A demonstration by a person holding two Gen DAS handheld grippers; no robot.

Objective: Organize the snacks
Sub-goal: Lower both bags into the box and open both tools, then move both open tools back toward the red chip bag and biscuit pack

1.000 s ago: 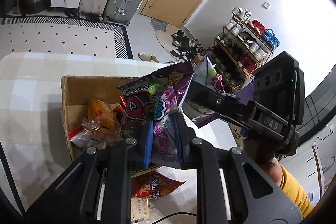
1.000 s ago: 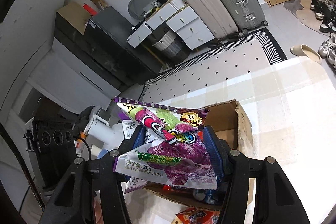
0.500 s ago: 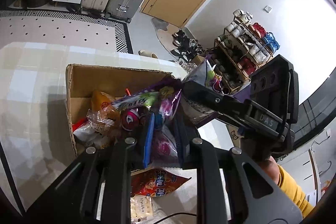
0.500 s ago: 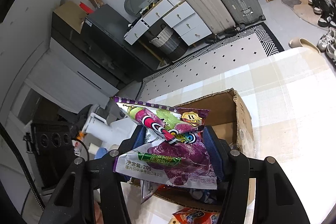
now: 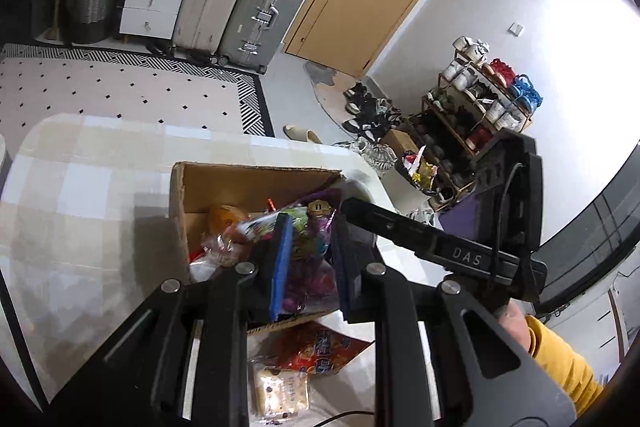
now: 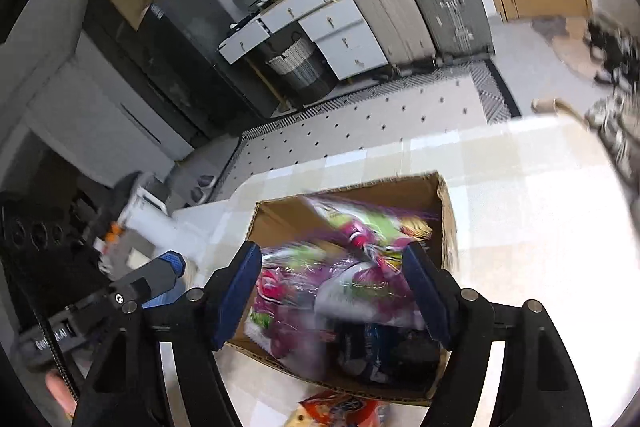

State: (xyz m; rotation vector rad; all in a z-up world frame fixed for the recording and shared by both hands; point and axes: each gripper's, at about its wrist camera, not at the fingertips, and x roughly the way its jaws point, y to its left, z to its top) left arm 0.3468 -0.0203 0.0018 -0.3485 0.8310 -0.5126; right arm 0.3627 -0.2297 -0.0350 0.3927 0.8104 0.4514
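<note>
Right tool (image 6: 334,291) opening over one purple packet (image 6: 340,283); left tool (image 5: 308,259) grips another purple packet (image 5: 306,275).

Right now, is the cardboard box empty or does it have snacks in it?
It has snacks in it. The cardboard box holds several packets, among them a purple candy bag and an orange packet.

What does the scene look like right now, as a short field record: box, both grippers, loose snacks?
box: open cardboard box on the checked table, part filled with snacks
left gripper: shut on a purple snack bag over the box
right gripper: jaws opening, purple packet blurred between them above the box
loose snacks: red packet and cracker pack in front of the box
</note>
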